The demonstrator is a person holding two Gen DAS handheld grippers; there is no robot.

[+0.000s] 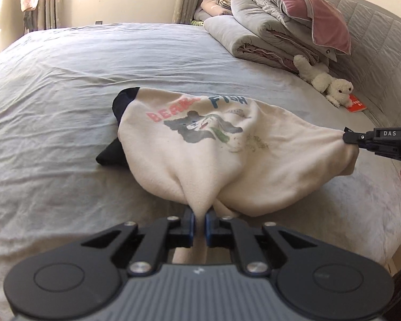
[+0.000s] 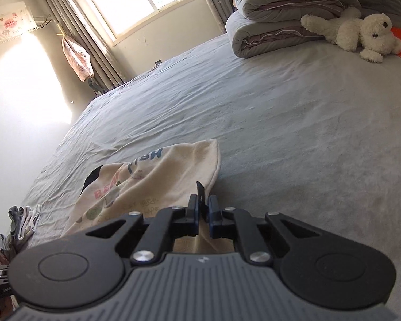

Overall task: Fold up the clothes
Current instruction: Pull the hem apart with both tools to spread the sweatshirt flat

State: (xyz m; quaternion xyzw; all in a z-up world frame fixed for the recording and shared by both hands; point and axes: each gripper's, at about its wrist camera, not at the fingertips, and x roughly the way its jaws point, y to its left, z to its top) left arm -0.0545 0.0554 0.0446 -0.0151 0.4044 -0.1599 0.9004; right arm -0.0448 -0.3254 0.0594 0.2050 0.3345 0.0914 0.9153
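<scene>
The left gripper (image 1: pixel 199 220) is clamped on one bunched edge of the cream sweatshirt (image 1: pixel 208 155) and the right gripper (image 2: pixel 203 210) pinches another edge, so the sweatshirt sags between them onto the bed (image 1: pixel 66 80), near folded quilts (image 1: pixel 256 34) and a plush dog (image 1: pixel 326 81).

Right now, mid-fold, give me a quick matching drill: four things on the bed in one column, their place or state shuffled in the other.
Things:
1. cream sweatshirt
2. plush dog
3. red book
4. folded quilts

States:
A. stacked at the headboard
B. pinched by both grippers
C. lying against the quilts
D. flat beside the toy's head

Pairs: 1-B, 2-C, 3-D, 4-A. The left gripper and right gripper both clamp fabric.
</scene>
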